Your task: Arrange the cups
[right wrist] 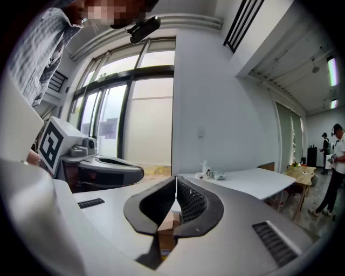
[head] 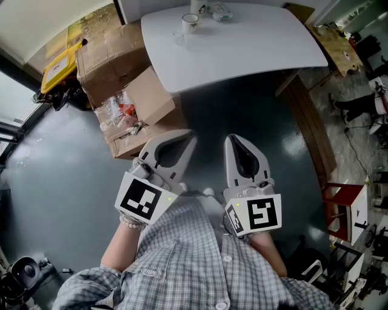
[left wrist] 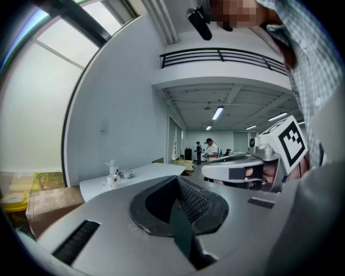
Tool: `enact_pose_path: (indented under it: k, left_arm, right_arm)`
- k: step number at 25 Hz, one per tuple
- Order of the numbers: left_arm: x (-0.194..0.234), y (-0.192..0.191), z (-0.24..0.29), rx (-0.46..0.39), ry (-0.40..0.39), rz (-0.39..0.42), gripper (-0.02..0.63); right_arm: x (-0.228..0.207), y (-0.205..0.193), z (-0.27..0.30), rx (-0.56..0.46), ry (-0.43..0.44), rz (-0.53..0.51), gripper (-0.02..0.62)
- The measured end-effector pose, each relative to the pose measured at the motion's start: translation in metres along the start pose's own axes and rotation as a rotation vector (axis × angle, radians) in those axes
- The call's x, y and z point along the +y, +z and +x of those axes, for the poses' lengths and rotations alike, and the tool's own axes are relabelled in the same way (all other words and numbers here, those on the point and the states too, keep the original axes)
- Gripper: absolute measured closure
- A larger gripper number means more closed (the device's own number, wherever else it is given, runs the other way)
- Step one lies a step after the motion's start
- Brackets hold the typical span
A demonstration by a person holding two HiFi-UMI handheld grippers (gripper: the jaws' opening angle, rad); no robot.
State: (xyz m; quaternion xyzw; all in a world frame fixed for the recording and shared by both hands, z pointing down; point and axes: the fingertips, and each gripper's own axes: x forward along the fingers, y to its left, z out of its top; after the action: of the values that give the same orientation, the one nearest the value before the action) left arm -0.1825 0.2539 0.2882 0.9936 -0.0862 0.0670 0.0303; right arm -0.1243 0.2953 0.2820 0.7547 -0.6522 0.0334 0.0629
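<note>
Both grippers are held low, close to the body, over the dark floor [head: 60, 181] and well apart from the white table [head: 242, 48]. The left gripper [head: 182, 140] is seen with jaws pressed together on nothing, and the right gripper [head: 237, 145] likewise, tips touching, empty. A white cup [head: 190, 22] is set on the table's far part, upright, long axis vertical, mouth up; its handle direction cannot be told. A packet [head: 219, 11] lies near it. Cardboard boxes [head: 115, 54] are stacked left of the table.
</note>
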Motion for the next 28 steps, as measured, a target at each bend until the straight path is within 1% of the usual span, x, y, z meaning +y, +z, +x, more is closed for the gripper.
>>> enact_pose_path:
  k: [11, 14, 17, 19, 25, 28]
  left_arm:
    - [0.009, -0.003, -0.016, -0.008, -0.011, 0.005, 0.597]
    - [0.011, -0.004, -0.021, -0.008, -0.012, 0.003, 0.597]
    - [0.015, -0.005, -0.024, -0.006, -0.014, 0.001, 0.597]
    - [0.017, -0.007, -0.023, -0.004, -0.015, 0.0, 0.597]
    - [0.017, -0.005, -0.01, 0.004, 0.0, 0.003, 0.597]
    - [0.023, -0.004, 0.0, 0.009, 0.024, -0.004, 0.597]
  right_arm:
    - [0.018, -0.001, 0.002, -0.004, -0.013, -0.003, 0.569]
    - [0.019, 0.0, 0.002, -0.012, -0.04, 0.01, 0.569]
    - [0.017, -0.002, 0.002, -0.003, -0.085, -0.014, 0.569]
    - [0.014, -0.004, 0.002, 0.005, -0.098, -0.033, 0.569]
    - [-0.01, -0.004, 0.008, 0.0, -0.109, -0.031, 0.569]
    - [-0.022, -0.004, 0.018, -0.003, -0.091, -0.027, 0.569]
